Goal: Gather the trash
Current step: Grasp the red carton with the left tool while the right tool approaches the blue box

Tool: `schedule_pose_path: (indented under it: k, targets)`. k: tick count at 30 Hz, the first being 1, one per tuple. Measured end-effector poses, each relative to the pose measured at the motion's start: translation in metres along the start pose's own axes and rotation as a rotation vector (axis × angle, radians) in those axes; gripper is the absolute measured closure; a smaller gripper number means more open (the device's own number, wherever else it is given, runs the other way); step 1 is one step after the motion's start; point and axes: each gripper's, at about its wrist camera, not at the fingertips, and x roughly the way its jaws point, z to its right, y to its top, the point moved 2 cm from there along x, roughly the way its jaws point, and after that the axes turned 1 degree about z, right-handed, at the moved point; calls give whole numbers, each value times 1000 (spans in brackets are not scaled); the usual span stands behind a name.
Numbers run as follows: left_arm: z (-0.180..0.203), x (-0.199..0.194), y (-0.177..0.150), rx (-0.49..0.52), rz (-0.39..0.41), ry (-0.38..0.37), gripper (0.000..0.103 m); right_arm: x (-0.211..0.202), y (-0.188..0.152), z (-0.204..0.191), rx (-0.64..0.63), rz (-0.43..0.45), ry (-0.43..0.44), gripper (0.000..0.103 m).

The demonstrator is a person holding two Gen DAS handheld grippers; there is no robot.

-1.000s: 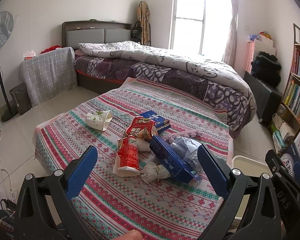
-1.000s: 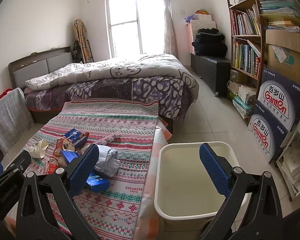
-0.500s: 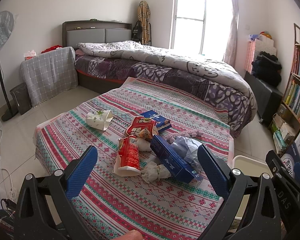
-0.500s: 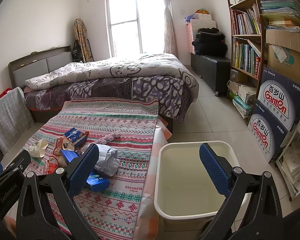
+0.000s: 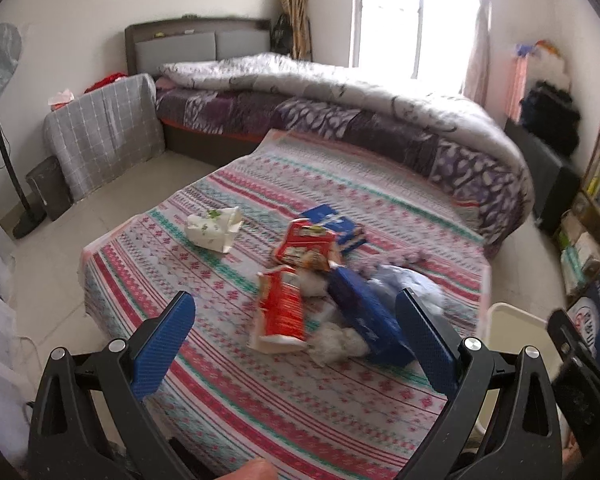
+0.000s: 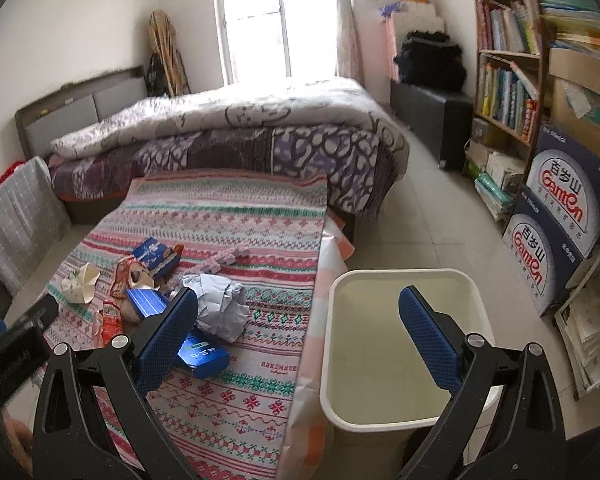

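Observation:
Trash lies in a heap on the patterned tablecloth (image 5: 260,392): a red carton (image 5: 282,308), a red snack bag (image 5: 306,244), a long blue box (image 5: 364,316), a smaller blue box (image 5: 332,224), white tissue (image 5: 338,342), crumpled pale paper (image 6: 220,306) and a crushed white paper cup (image 5: 214,230). My left gripper (image 5: 296,340) is open and empty, above the table's near edge, short of the heap. My right gripper (image 6: 300,336) is open and empty, over the table's right edge and the cream bin (image 6: 404,412), which looks empty.
A bed (image 6: 236,136) with a grey quilt stands behind the table. A bookshelf (image 6: 504,80) and stacked water boxes (image 6: 560,208) line the right wall. A grey checked cover (image 5: 104,128) and a fan (image 5: 0,64) stand at the left.
Both grippers have shifted a little; the left view is now slightly blurred and tilted. Both stay open and the trash has not moved.

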Motion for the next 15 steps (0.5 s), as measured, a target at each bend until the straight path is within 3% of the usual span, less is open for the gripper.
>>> schedule_pose_path:
  k: [8,11,15]
  targets:
    - [-42,47,39,-86,-153,-20,6,42,20,-21,-83,-201,77,7]
    - [-54,75,47,-126,-260,-61,6,65,27,-23,-77,-293,138,7]
    - [-55,123,33,-86,-452,-60,6,100,28,-24,-60,-392,228,7]
